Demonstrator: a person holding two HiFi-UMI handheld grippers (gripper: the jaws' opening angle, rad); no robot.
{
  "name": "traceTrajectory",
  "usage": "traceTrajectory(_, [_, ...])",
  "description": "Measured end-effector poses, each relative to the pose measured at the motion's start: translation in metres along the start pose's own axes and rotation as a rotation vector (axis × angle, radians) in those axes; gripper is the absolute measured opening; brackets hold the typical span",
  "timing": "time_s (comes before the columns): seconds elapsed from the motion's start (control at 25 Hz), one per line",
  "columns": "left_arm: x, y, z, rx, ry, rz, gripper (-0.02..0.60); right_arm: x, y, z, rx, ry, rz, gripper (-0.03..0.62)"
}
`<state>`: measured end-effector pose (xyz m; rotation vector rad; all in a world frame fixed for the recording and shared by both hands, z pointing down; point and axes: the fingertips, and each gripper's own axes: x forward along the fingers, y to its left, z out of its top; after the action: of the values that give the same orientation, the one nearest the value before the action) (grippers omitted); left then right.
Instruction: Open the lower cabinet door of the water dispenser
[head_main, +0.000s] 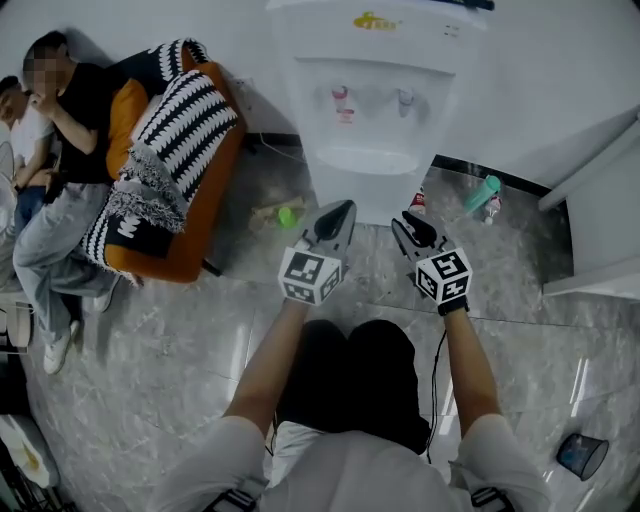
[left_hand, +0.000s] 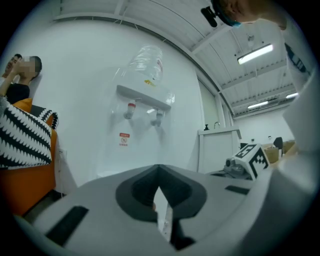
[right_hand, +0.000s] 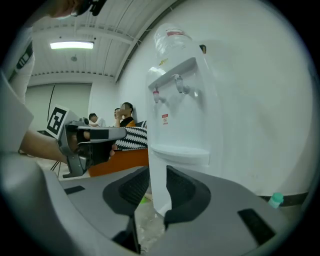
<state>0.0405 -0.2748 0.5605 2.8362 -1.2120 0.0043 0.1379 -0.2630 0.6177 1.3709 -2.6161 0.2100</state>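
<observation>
Two seated people (head_main: 70, 110) are at the left, the outer one cut off by the edge, beside one orange sofa (head_main: 190, 240). The left gripper (head_main: 344, 208) has its jaws together, empty. Ahead, the water dispenser (head_main: 375, 110) shows two taps (head_main: 340, 97). Its lower cabinet door (head_main: 372, 200) lies foreshortened beneath the tray (head_main: 365, 160), seams unreadable. The right gripper (head_main: 406, 220) has jaws slightly apart, empty, near that door. One green bottle (head_main: 483, 190) sits by the wall (head_main: 560, 80).

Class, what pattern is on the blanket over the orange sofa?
The blanket has black-and-white zigzag stripes; head view shows it best.
</observation>
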Motion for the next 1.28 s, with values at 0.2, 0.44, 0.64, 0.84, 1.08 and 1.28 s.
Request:
traceTrajectory(0.2, [0.008, -0.001, -0.013, -0.004, 0.026, -0.043, 0.008, 0.004, -0.030, -0.025, 0.024, 0.027, -0.018, 0.172])
traceTrajectory(0.44, [0.020, -0.007, -0.027, -0.045, 0.056, -0.069, 0.008, 0.018, -0.078, -0.059, 0.068, 0.122, -0.058, 0.175])
traceTrajectory(0.64, [0.028, -0.007, -0.032, -0.068, 0.078, -0.079, 0.009, 0.041, -0.113, -0.073, 0.055, 0.174, -0.047, 0.230])
traceTrajectory(0.84, [0.035, -0.003, -0.038, -0.092, 0.093, -0.074, 0.008, 0.066, -0.137, -0.074, 0.046, 0.207, 0.021, 0.360])
traceTrajectory(1.08, [0.042, -0.004, -0.038, -0.104, 0.097, -0.084, 0.008, 0.091, -0.153, -0.067, -0.011, 0.244, 0.030, 0.391])
traceTrajectory(1.28, [0.040, -0.004, -0.040, -0.139, 0.104, -0.084, 0.008, 0.104, -0.156, -0.068, -0.040, 0.280, 0.035, 0.380])
